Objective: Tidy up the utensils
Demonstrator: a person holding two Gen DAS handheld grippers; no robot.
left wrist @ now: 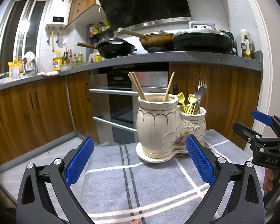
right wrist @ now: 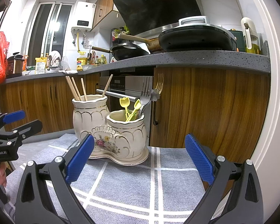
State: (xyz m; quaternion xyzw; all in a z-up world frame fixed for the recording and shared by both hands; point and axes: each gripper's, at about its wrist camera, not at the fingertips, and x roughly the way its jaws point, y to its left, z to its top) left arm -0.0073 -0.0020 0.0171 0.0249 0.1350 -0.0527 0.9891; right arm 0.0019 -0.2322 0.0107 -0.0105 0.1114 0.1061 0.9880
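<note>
On the near cloth (left wrist: pixel 155 183), both grippers, left gripper (left wrist: pixel 140 160) and right gripper (right wrist: pixel 140 160), are held spread and empty; utensils are sorted in the far holder (right wrist: pixel 110 128), chopsticks (right wrist: pixel 75 89) left, forks (right wrist: pixel 145 95) right.

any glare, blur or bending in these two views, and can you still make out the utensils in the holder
Left wrist view: strong fisheye bends the countertop; bright glare on the window; chopsticks and forks in the ceramic holder stay sharp. Right wrist view: same bending, dark corners, window blown out; yellow picks crisp; the open right gripper is in focus.
</note>
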